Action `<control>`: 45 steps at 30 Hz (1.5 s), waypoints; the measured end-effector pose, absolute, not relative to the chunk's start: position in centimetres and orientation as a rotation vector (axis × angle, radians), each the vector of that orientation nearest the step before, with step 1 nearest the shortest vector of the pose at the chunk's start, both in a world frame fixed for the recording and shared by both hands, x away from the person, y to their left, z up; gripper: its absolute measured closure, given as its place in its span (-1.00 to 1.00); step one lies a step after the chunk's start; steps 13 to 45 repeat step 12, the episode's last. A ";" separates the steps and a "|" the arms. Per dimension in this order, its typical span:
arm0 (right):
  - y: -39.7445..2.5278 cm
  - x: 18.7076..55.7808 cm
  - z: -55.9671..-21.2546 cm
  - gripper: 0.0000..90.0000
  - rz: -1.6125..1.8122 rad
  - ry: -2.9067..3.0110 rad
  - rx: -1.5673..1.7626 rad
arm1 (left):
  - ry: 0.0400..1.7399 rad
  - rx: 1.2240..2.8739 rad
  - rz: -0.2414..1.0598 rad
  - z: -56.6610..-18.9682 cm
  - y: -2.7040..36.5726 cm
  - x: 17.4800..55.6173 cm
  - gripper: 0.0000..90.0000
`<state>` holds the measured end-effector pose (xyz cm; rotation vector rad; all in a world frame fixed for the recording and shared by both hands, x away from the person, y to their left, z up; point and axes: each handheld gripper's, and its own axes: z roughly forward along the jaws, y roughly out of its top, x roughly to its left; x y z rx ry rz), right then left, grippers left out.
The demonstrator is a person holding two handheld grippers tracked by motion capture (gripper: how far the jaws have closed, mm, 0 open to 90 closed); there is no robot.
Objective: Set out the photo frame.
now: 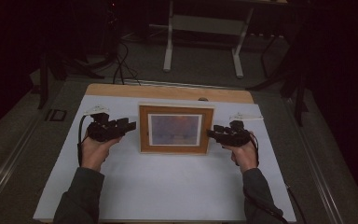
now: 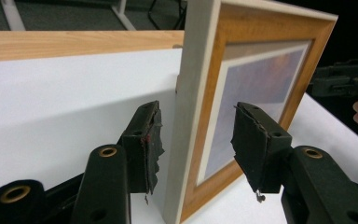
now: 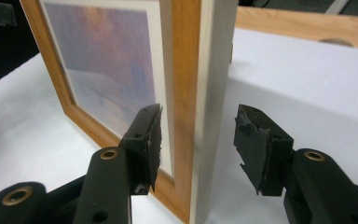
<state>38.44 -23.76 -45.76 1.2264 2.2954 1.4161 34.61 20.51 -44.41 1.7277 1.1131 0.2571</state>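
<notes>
A picture frame with an orange-brown wooden border and a bluish print stands upright in the middle of the white table cover. My left gripper is at its left edge. In the left gripper view the frame's pale side edge runs up between the jaws of the left gripper, which is open, its pads clear of the wood. My right gripper is at the frame's right edge. It too is open, one jaw in front of the frame and one behind.
The table's bare wooden strip runs along the far side behind the frame. Beyond it, on the dark floor, stand white table legs and cables. My right gripper shows far off in the left gripper view.
</notes>
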 end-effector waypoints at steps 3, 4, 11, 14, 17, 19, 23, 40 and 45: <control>-24.0 38.2 -46.2 0.12 1.410 2.305 1.241 | 1.119 1.760 0.288 -44.9 20.3 34.1 0.16; -24.2 38.2 -46.4 0.12 1.405 2.308 1.247 | 1.124 1.763 0.295 -45.0 20.3 33.9 0.16; -24.6 37.7 -47.2 0.13 1.381 2.323 1.266 | 1.159 1.784 0.324 -46.4 20.4 32.8 0.15; -24.6 37.7 -47.3 0.13 1.381 2.327 1.265 | 1.166 1.794 0.333 -46.7 20.4 32.7 0.14; -24.6 37.7 -47.3 0.13 1.381 2.327 1.265 | 1.166 1.794 0.333 -46.7 20.4 32.7 0.14; -24.6 37.7 -47.3 0.13 1.381 2.327 1.265 | 1.166 1.794 0.333 -46.7 20.4 32.7 0.14; -24.6 37.7 -47.3 0.13 1.381 2.327 1.265 | 1.166 1.794 0.333 -46.7 20.4 32.7 0.14; -24.6 37.7 -47.3 0.13 1.381 2.327 1.265 | 1.166 1.794 0.333 -46.7 20.4 32.7 0.14; -24.6 37.7 -47.3 0.13 1.381 2.327 1.265 | 1.166 1.794 0.333 -46.7 20.4 32.7 0.14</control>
